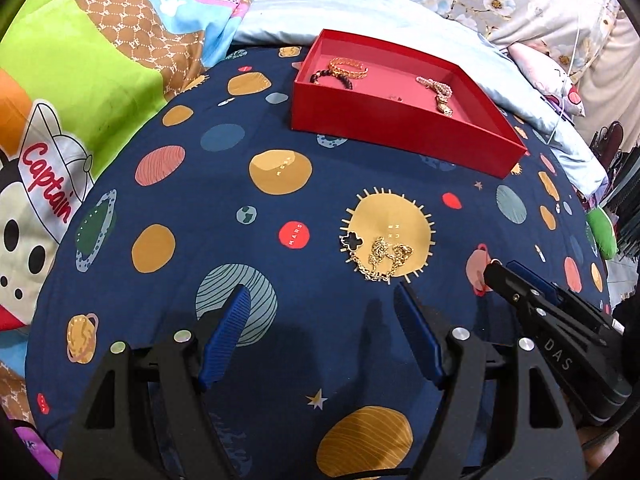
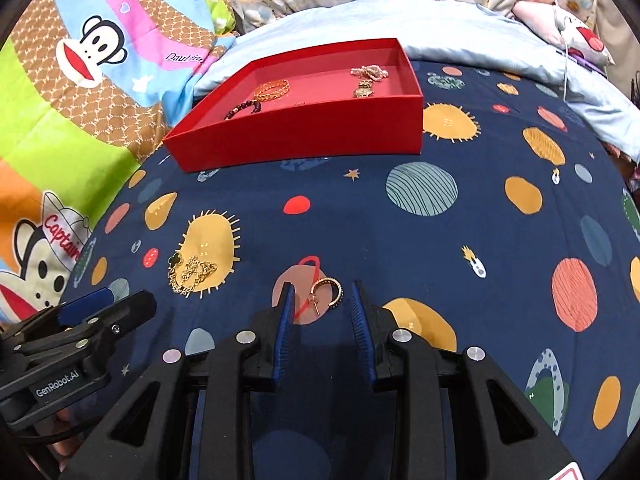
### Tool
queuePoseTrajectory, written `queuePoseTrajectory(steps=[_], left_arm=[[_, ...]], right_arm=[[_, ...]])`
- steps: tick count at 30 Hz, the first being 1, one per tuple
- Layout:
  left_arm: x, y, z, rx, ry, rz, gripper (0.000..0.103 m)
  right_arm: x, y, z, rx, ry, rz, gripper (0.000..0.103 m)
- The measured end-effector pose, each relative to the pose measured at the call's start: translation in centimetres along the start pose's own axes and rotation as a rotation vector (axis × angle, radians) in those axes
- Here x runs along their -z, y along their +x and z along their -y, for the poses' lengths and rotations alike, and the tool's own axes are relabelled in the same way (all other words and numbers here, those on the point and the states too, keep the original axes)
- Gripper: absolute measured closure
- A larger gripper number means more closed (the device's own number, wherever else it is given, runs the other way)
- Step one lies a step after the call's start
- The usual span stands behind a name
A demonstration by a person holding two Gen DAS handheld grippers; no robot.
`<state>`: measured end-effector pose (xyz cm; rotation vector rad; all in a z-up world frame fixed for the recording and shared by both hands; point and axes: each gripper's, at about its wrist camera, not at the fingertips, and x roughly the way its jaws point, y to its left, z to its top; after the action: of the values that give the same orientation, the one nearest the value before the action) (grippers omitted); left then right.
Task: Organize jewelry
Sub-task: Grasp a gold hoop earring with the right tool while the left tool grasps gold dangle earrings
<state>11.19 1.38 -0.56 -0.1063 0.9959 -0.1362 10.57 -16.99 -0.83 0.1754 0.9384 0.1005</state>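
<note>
Left gripper (image 1: 320,300), fingers apart, sits below the tangled gold chain necklace (image 1: 380,258) at centre frame. Right gripper (image 2: 322,292), fingers apart, straddles the gold hoop earring (image 2: 329,292) without touching it. Shallow red cardboard box (image 2: 300,136) sits upper centre.

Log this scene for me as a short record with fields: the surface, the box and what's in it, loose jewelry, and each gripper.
surface: navy planet-print bedsheet
box: red box, open, far side of the sheet
in box: gold bracelet, dark bead bracelet, pearl-and-gold piece
loose jewelry: gold chain with black clover; hoop earring
left gripper: open, empty, chain just ahead of its right fingertip
right gripper: open, the earring between its fingertips on the sheet, not pinched
</note>
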Motion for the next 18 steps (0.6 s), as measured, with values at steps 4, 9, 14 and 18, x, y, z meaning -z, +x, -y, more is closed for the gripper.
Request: queuePoseTrajectory(steps=[4,9,14,18], left_arm=[[0.0,0.3,-0.1,0.000,-0.003,-0.007,0.032],[0.0,0.6,0.1,0.002,0.000,-0.010,0.032],[0.0,0.9,0.5,0.001,0.004,-0.015,0.032],[-0.3,1.4,1.0,0.000,0.016,-0.016,0.032]], right_arm=[[-0.1,0.2,-0.3,0.031,-0.027,0.004,0.083],[0.0,0.2,-0.2,0.045,-0.035,0.006,0.087],[0.1,-0.2,0.0,0.038,-0.019,0.006,0.087],[0.2,-0.9,0.4,0.028,-0.001,0.014,0.087]])
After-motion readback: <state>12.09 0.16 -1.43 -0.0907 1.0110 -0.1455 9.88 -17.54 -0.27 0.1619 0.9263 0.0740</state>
